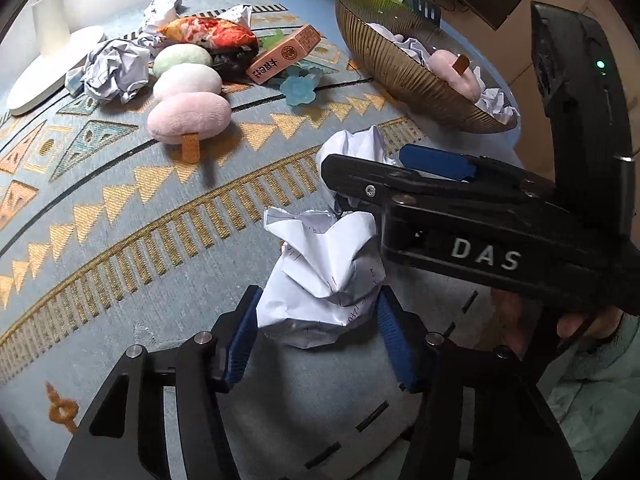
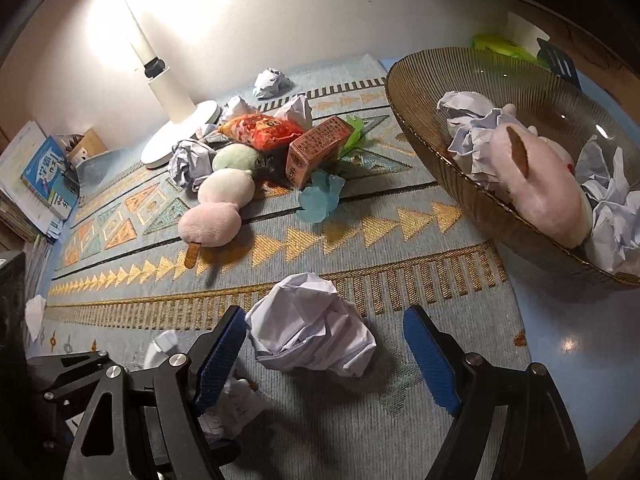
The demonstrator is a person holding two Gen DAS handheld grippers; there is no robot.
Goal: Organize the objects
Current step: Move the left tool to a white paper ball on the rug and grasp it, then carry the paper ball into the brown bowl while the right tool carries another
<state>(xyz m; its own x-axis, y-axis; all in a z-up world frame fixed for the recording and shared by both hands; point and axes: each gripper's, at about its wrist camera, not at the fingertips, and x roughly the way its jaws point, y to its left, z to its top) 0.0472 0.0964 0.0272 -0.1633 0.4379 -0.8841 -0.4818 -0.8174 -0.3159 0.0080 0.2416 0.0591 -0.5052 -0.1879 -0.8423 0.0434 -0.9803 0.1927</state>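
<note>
A crumpled white paper ball (image 1: 320, 280) lies on the patterned blue mat (image 1: 140, 216), and the blue pads of my left gripper (image 1: 319, 338) press on both of its sides. Just beyond it sits a second paper ball (image 2: 310, 326), (image 1: 354, 142). My right gripper (image 2: 324, 354), seen in the left wrist view as the black tool marked DAS (image 1: 366, 162), straddles this ball. Its left pad is against the paper and its right pad (image 2: 430, 356) stands clear of it, so it is open. A ribbed brown glass bowl (image 2: 424, 160), (image 1: 384, 64) at the right holds paper balls and a pink plush.
Further back lie a three-ball plush skewer (image 2: 218, 208), an orange carton (image 2: 316, 150), a red snack packet (image 2: 260, 126), a blue flower piece (image 2: 320, 198), more paper balls (image 2: 272, 82) and a white lamp base (image 2: 172, 140). Books (image 2: 40, 180) are stacked at the left.
</note>
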